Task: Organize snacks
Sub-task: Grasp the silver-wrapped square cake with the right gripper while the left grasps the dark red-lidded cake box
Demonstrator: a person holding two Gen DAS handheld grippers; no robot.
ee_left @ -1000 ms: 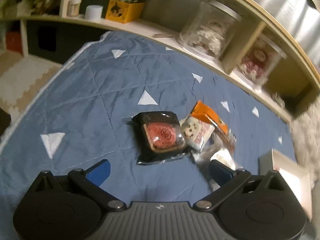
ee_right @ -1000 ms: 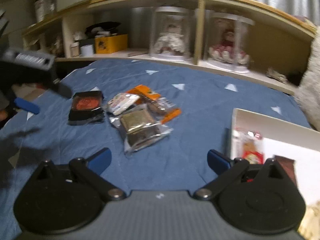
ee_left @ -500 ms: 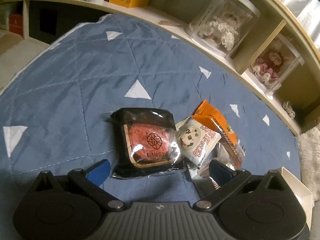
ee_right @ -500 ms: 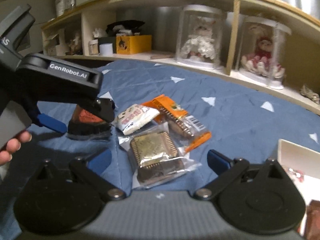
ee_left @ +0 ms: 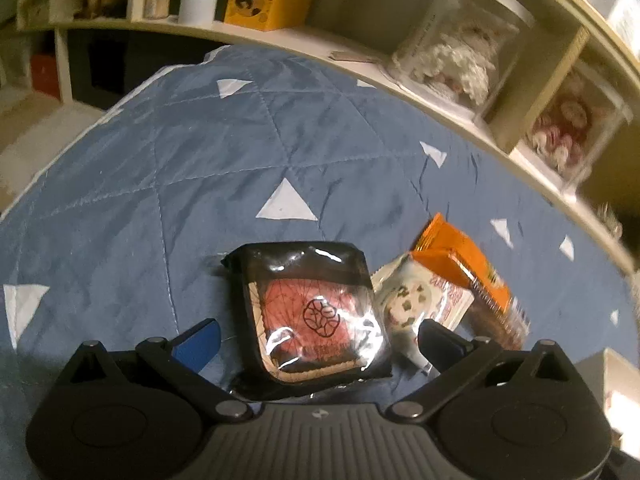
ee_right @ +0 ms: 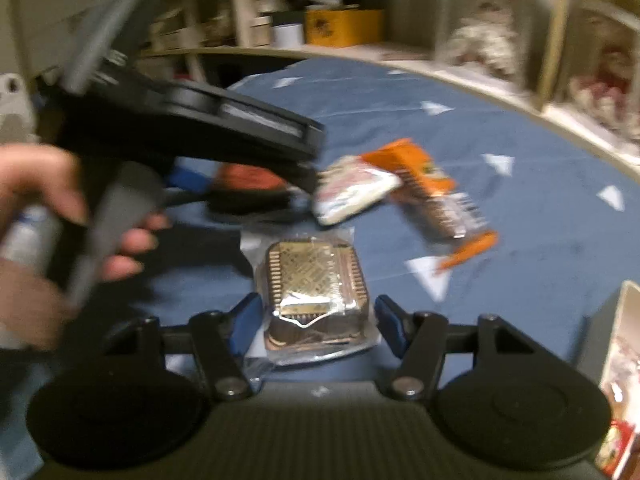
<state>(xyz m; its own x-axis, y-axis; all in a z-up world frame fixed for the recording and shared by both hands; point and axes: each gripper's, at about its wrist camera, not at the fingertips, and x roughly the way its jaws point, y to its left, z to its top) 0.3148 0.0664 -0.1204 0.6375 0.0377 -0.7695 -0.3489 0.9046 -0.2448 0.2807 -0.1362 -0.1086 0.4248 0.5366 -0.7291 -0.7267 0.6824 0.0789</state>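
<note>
On the blue quilt lies a black packet with a red cake. My left gripper is open, one finger on each side of the packet's near end. A white cookie packet and an orange packet lie just right of it. In the right wrist view, a gold-brown cake in clear wrap sits between the fingers of my right gripper, which press on its sides. A hand holds the left gripper's body over the black packet. That view is blurred.
A white box holding a few snacks stands at the right edge. A curved wooden shelf runs behind the quilt, with clear doll cases, a yellow box and a white cup. Open quilt lies to the left.
Both grippers have moved forward and down onto the snacks. The left one now straddles the black packet. The right fingers have narrowed from wide open onto the gold-brown cake.
</note>
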